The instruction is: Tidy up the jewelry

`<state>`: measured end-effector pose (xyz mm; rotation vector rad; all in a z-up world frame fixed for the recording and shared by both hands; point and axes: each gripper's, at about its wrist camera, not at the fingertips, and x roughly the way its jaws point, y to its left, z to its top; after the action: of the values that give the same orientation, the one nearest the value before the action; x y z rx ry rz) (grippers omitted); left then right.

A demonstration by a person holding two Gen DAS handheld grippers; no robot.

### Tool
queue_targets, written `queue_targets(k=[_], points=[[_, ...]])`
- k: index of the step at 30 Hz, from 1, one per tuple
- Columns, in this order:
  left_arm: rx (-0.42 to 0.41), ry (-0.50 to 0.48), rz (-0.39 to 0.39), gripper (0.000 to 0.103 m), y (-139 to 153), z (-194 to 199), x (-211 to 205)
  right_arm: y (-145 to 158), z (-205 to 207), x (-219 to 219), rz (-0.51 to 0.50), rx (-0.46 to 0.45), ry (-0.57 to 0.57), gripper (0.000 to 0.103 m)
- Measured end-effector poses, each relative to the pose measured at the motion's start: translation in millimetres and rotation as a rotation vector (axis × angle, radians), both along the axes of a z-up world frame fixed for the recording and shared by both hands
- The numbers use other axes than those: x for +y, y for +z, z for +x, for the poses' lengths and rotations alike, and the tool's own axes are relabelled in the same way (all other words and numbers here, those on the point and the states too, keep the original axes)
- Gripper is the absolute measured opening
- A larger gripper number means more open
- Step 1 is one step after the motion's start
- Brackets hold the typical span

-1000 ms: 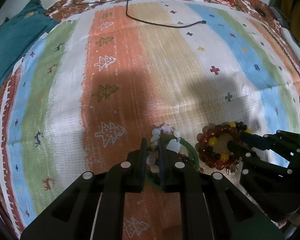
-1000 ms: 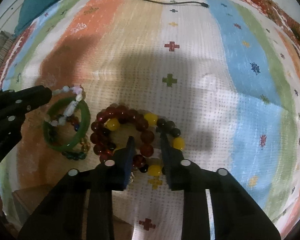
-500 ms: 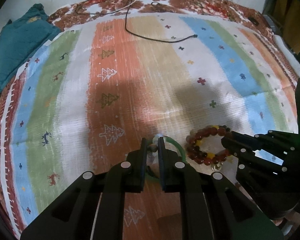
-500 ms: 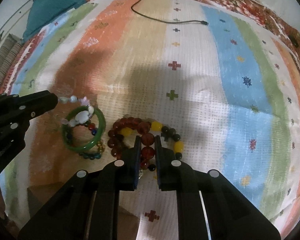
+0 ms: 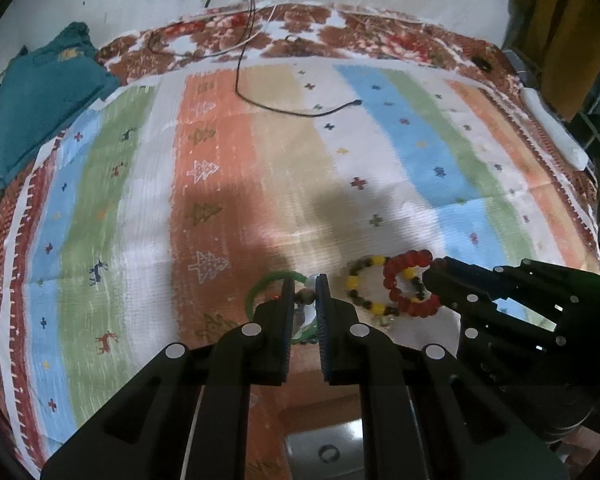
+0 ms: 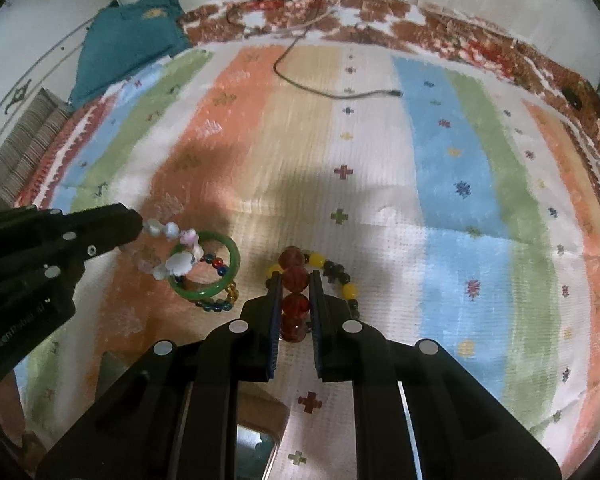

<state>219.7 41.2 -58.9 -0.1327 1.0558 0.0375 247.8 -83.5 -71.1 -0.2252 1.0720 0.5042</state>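
**Striped rug, two bracelets gripped**

Bright bands of orange, blue, green and white run across the rug (image 6: 440,184) under both tools.

The right gripper (image 6: 294,280) is clamped on the red bead bracelet (image 6: 294,276), whose large beads sit in a line between its fingers; the dark and yellow bead bracelet (image 6: 340,276) trails just beside it.

The left gripper (image 5: 305,286) is closed on the pale bead bracelet (image 6: 172,256), though its own view shows only a blurred bead between the fingers. That strand drapes over the green bangle (image 6: 224,268), which lies on the rug with a small coloured bead bracelet (image 6: 216,302).

Farther off lie a black cable (image 6: 332,92) and a teal cloth (image 6: 128,40).
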Motion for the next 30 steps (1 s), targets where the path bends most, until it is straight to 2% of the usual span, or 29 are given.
queue_targets(k=[5,13,20,30], points=[[-0.041,-0.020,0.014,0.010,14,-15,-12,18,-9,-9,0.035,-0.049,-0.015,0.014],[-0.103,-0.048,-0.009,0.010,37,-38,-21,36,-29,-15,0.061,-0.092,-0.009,0.014],[-0.121,-0.056,-0.010,0.010,42,-55,-23,46,-49,-16,0.061,-0.138,0.011,0.014],[-0.149,-0.044,-0.030,0.010,51,-76,-20,54,-70,-21,0.079,-0.152,0.034,0.014]])
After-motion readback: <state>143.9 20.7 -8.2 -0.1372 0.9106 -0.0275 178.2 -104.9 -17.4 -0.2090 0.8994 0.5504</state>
